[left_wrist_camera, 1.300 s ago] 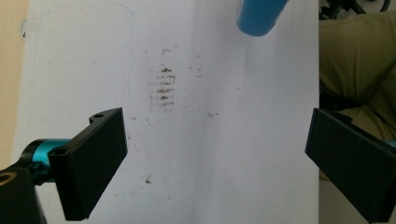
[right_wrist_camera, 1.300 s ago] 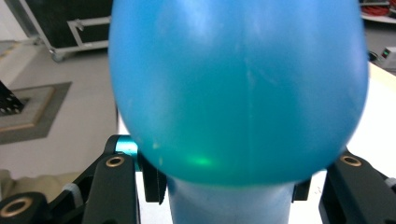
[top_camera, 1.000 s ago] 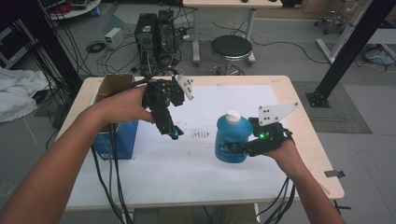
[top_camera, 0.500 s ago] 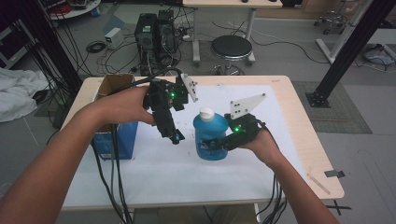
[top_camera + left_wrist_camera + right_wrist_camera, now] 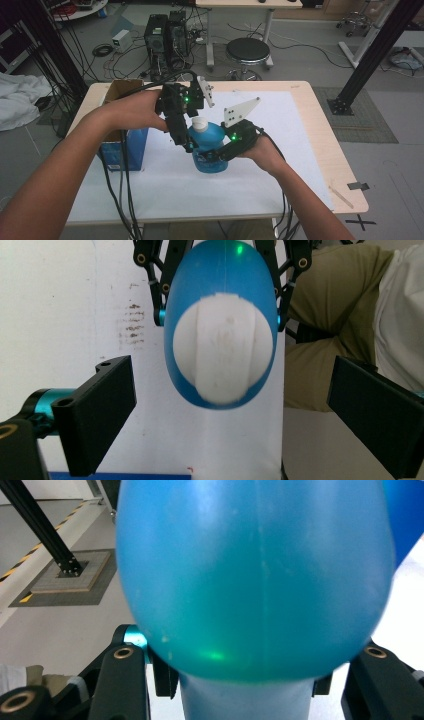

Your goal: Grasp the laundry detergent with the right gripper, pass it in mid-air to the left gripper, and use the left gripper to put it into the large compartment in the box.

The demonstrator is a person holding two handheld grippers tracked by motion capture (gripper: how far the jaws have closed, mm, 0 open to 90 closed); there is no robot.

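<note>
The blue bottle (image 5: 209, 147) with its white cap (image 5: 199, 123) stands upright near the middle of the table (image 5: 310, 125), on the white sheet (image 5: 175, 185) that covers most of it. The right gripper (image 5: 220, 152) clamps the bottle low on its body from the person's right. The left gripper (image 5: 187, 142) hangs just above, jaws spread wide to either side of the cap without touching it. A cardboard box (image 5: 120, 150) sits at the table's left edge.

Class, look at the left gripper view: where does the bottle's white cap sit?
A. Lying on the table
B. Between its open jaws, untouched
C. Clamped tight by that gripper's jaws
B: the white cap sits in the gap between the left gripper's spread jaws, clear of both.
</note>
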